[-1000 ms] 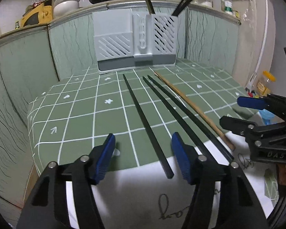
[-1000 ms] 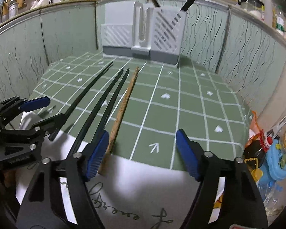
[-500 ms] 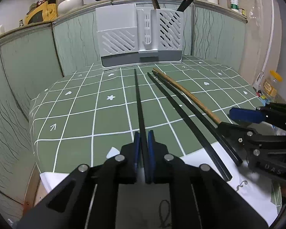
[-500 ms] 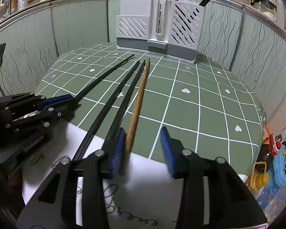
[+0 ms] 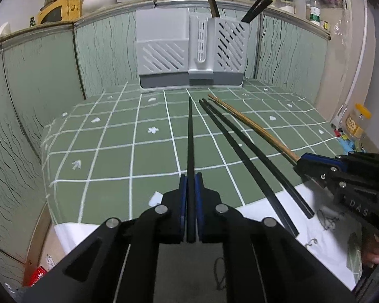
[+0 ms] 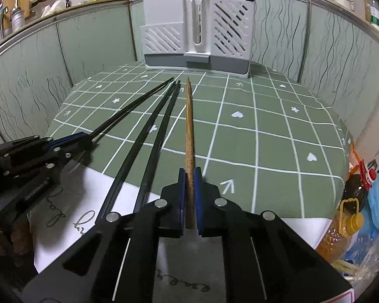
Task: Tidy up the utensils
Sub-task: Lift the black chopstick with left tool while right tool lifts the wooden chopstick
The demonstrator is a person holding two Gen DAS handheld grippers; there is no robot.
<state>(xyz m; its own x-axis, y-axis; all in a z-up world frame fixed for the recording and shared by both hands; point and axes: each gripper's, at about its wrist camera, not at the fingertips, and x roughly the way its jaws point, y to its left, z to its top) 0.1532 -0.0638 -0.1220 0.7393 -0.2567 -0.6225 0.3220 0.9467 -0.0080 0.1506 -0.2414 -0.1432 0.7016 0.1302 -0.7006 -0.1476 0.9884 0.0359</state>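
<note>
Left gripper [image 5: 190,176]: we see its blue pads pressed together on the near end of a black chopstick [image 5: 190,136], no gap left between pad and stick.
Black chopstick: we follow it from the pads straight toward the grey utensil holder [image 5: 189,53], its far tip stopping short of the holder's base. Whether that tip rests on the cloth or hangs just above it, we cannot quite tell.
Right gripper [image 6: 189,174]: we find it clamped the same way on the near end of a wooden chopstick [image 6: 189,126], pads tight on both sides.
Wooden chopstick: it points at the utensil holder [image 6: 197,32], the tip well short of it, on the side of the holder's tall slotted compartment.
Two loose black chopsticks [image 6: 149,146]: we see them lying side by side on the green checked tablecloth [image 6: 265,131], between the two held sticks, far tips close together and aimed at the holder, near ends on a white sheet of paper [image 6: 128,197].
Utensil holder: it stands upright at the far edge of the cloth, against the green panelled wall [image 5: 38,75]; dark handles stick up out of its tall compartment, the low compartment beside it looks empty to us.
Hand: in the left view, part of a hand [image 5: 371,250] grips the right gripper's handle.
</note>
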